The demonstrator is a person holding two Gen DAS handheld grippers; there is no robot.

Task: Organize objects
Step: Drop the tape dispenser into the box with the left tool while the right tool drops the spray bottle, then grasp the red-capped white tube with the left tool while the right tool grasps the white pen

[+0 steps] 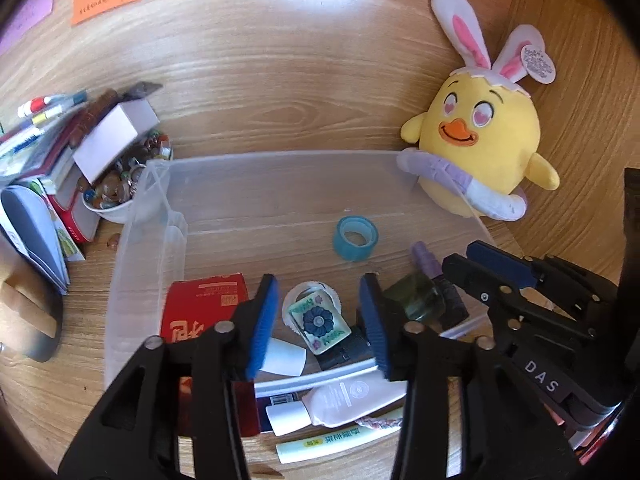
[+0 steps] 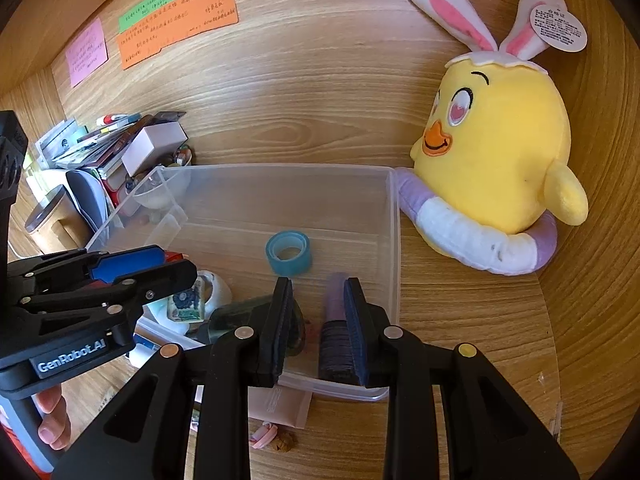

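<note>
Clear plastic bin [image 2: 394, 240] on the wood-grain counter [image 2: 460, 320] holds a round blue tape roll [image 2: 289, 257]; both ribbed-padded tools, left tool [image 1: 318, 322] and right tool [image 2: 318, 328], hover spread, pinching nothing.

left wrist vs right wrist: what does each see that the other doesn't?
Left wrist only: red box in the bin, white tube and yellow-green pen in front of it.
Right wrist only: pink note, green note, pink pouch before the bin.
Both: clear bin, blue tape roll, chick plush, orange note, flower tile.
</note>
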